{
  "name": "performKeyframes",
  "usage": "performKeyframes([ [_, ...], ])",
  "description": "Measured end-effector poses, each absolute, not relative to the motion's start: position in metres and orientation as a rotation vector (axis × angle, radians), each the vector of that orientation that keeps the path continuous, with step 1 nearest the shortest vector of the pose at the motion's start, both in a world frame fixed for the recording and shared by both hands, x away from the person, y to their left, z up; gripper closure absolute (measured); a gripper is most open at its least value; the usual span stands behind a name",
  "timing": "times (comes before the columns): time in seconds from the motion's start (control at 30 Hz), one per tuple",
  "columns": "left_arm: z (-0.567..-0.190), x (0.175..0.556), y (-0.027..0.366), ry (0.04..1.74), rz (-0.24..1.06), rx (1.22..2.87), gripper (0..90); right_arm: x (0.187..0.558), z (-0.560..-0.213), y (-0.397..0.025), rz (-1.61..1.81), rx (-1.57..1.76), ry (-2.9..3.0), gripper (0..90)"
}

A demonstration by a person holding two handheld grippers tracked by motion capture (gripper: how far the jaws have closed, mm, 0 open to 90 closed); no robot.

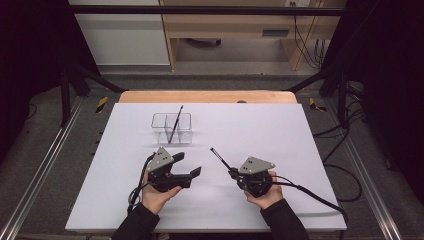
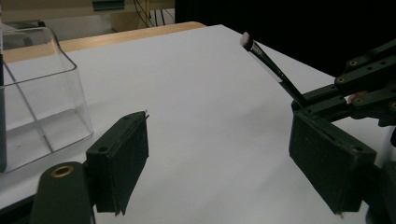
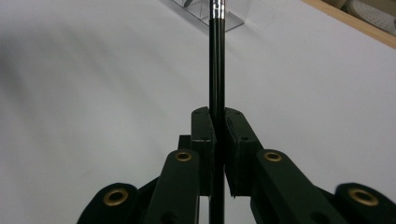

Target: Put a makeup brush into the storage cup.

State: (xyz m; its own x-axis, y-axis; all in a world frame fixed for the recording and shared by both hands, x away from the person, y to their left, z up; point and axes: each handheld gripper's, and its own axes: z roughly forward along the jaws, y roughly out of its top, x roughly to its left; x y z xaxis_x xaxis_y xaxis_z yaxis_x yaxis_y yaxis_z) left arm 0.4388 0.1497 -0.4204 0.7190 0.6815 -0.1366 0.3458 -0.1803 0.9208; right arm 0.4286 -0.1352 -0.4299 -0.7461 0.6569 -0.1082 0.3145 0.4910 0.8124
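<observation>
Our right gripper (image 1: 231, 171) is clenched on a thin black brush (image 3: 216, 70), whose tip angles up off the white table (image 1: 260, 125) toward the clear 2-compartment box (image 1: 171, 127). Our left gripper (image 1: 189, 166) has its jaws spread wide, grasping nothing, just short of the box, where another brush (image 1: 175, 125) leans.

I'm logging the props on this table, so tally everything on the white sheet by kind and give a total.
Slim black makeup brushes: 2, one standing in the container, one clamped in the right tongs
Clear plastic divided container: 1
Hand-held black tongs: 2, left open and holding nothing, right shut on its brush
Total: 5
</observation>
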Motion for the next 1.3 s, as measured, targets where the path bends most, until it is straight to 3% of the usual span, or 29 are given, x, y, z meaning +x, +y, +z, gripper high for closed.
performKeyframes([
  [1.3,-0.417,0.447,0.111,0.801,0.258,1.59,20.0,0.428,-0.425,-0.135,1.302,0.849,2.263,83.8],
])
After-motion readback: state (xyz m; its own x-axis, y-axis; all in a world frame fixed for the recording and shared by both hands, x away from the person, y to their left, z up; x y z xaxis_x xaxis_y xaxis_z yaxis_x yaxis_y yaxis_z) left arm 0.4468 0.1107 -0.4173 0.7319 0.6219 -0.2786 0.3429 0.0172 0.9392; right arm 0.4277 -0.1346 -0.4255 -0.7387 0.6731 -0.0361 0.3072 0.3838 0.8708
